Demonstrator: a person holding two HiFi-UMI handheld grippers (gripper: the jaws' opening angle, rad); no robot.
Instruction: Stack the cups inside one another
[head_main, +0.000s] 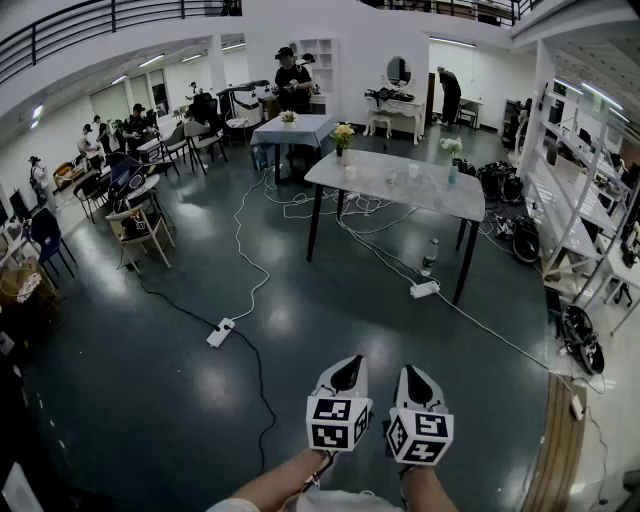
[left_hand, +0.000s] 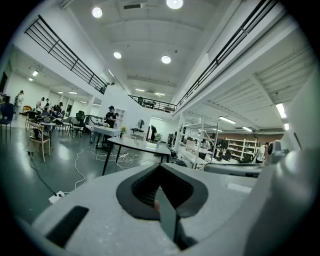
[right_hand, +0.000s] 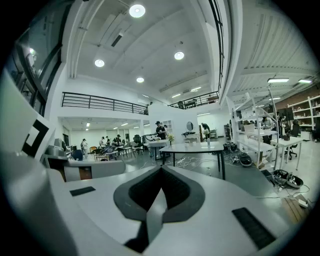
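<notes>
Both grippers hang side by side over the dark floor at the bottom of the head view, far from the grey table (head_main: 440, 200). My left gripper (head_main: 349, 366) is shut with nothing in it, its jaws meeting at the tip (left_hand: 160, 168). My right gripper (head_main: 411, 373) is likewise shut and empty (right_hand: 161, 170). Small pale cups (head_main: 351, 172) stand on the table's top, among them one (head_main: 413, 170) further right; they are too small to tell their shapes. The table also shows ahead in the left gripper view (left_hand: 137, 145) and in the right gripper view (right_hand: 192, 147).
A flower vase (head_main: 343, 135) and a bottle (head_main: 452, 172) stand on the table. White cables and a power strip (head_main: 220, 332) lie on the floor. Chairs (head_main: 140, 235) stand at the left, shelving (head_main: 590, 215) at the right. A person (head_main: 292, 85) stands behind a far table.
</notes>
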